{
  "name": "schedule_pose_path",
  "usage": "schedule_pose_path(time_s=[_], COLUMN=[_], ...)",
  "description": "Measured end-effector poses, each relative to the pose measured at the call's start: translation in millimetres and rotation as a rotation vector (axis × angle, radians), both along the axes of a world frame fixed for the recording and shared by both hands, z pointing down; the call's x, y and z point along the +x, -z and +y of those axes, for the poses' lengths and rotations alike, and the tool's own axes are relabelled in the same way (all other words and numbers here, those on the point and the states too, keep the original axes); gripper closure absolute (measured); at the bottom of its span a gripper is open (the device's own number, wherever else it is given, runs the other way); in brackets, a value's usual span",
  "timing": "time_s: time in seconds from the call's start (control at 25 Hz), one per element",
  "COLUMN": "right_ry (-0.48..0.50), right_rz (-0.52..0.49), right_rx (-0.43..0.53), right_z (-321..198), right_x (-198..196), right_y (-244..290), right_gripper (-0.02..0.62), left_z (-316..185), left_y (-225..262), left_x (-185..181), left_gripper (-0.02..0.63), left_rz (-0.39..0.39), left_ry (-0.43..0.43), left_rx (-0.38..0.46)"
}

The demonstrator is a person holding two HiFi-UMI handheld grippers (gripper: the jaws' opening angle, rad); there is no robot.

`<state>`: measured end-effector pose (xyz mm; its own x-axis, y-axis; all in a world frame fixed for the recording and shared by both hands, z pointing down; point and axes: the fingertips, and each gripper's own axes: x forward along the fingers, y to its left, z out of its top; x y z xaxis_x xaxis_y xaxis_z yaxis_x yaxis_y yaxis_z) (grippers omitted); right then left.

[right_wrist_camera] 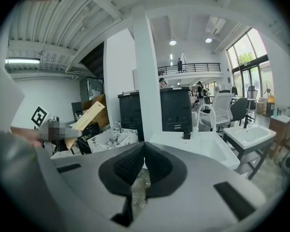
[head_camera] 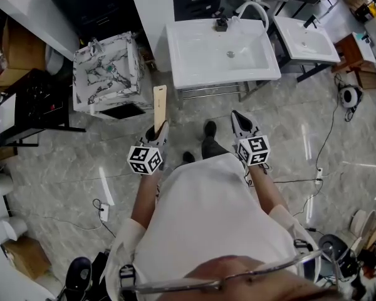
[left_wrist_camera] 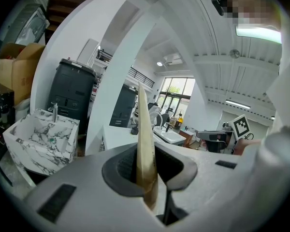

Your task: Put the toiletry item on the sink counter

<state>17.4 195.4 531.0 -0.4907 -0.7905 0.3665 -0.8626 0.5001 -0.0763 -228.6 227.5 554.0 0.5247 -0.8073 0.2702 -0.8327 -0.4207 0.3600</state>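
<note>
Tan and flat, the toiletry item (head_camera: 160, 107) is a long, thin slab, possibly a cardboard packet or a wooden piece; I cannot tell which. It stands nearly upright from my left gripper (head_camera: 158, 134), which is clamped on its lower end. In the left gripper view I see it edge-on, with the pads pressing its two broad faces and the jaws only narrowly apart. My right gripper (head_camera: 241, 123) carries nothing; its jaw tips meet, with only floor visible behind them.

The white sink counter (head_camera: 180, 64) lies ahead of me across open marbled floor, with a dark faucet (head_camera: 222, 24) at its back edge. A marble-patterned sink (head_camera: 106, 74) stands to its left and a second white sink (head_camera: 304, 39) to its right. The item is in the air, well apart from all of them.

I judge the item light and fairly stiff, unlikely to sag or break. Because it is held low, its long free end could swing or twist in the pads, so a hold on the broad faces nearer the middle would be steadier. Its smooth faces may slip. I would lay it flat on the bare ledge beside the basin.
</note>
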Motion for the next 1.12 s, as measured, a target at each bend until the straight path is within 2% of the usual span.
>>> schedule_pose_path(time_s=[0.6, 1.12], right_ry=[0.051, 0.132], right_rz=[-0.01, -0.008], right_rx=[-0.045, -0.112], right_z=[-99.7, -209.4], right_x=[21.8, 57.1], right_y=[-13.6, -30.7], right_gripper=[0.589, 0.589], left_z=[-81.4, -176.6], left_y=[-5.0, -3.4], left_x=[26.5, 76.2], left_gripper=[0.551, 0.551], left_rz=[-0.021, -0.065], left_ry=[0.046, 0.077], left_rx=[-0.039, -0.074])
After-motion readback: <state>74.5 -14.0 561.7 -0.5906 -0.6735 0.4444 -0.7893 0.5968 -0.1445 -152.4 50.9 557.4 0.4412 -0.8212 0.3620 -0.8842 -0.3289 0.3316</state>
